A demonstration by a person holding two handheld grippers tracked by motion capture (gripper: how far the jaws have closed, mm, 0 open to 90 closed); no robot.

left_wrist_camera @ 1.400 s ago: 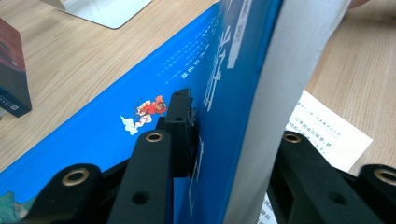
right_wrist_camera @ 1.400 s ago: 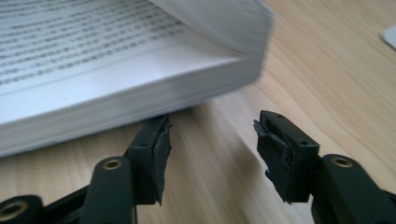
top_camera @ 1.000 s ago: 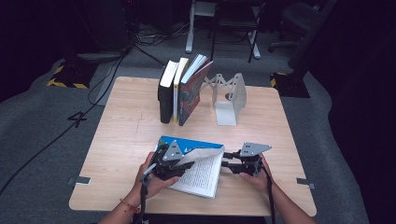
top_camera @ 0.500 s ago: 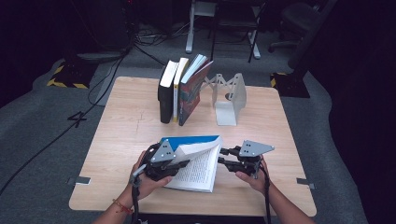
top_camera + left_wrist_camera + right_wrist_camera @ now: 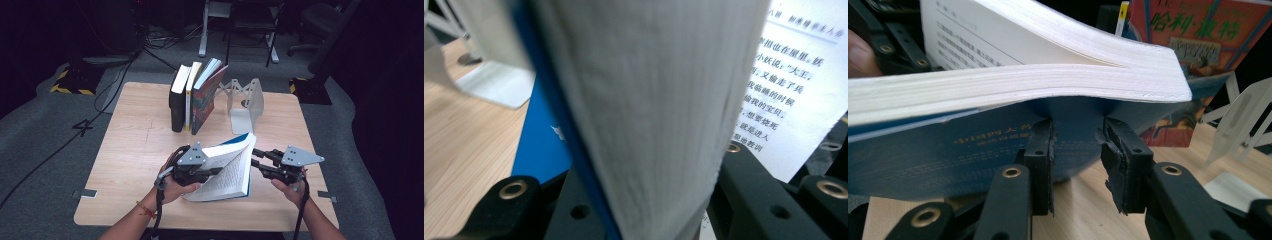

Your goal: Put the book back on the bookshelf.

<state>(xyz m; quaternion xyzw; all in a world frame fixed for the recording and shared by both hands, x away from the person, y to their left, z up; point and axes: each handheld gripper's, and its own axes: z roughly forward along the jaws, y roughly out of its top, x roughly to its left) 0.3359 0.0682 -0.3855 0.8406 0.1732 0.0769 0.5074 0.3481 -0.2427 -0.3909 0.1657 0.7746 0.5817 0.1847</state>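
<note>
Book: we see a blue-covered paperback (image 5: 227, 167) lifted partly off the near half of the bench (image 5: 135, 145), its pages fanned open and printed text showing.
Look: the page block is thick and cream-white; the blue cover (image 5: 948, 150) bows under it, so we judge it limp and likely to flop.
Left claw: our left claw (image 5: 212, 172) pinches a thick bundle of pages plus cover, the block wedged between its jaws in the left gripper view.
Right claw: our right claw (image 5: 255, 159) reaches the book's right edge; in the right gripper view its 2 pads (image 5: 1040, 160) stand apart just below the blue cover, and we cannot tell whether they press on anything.
Progress: we judge the book is picked up but not closed; closing it and standing it up are left.
Row: 3 books (image 5: 192, 97) stand upright at the far side of the bench, leaning together.
Bookend: a grey metal bookend (image 5: 247, 102) stands just right of that row, with a gap between where our book could go.
</note>
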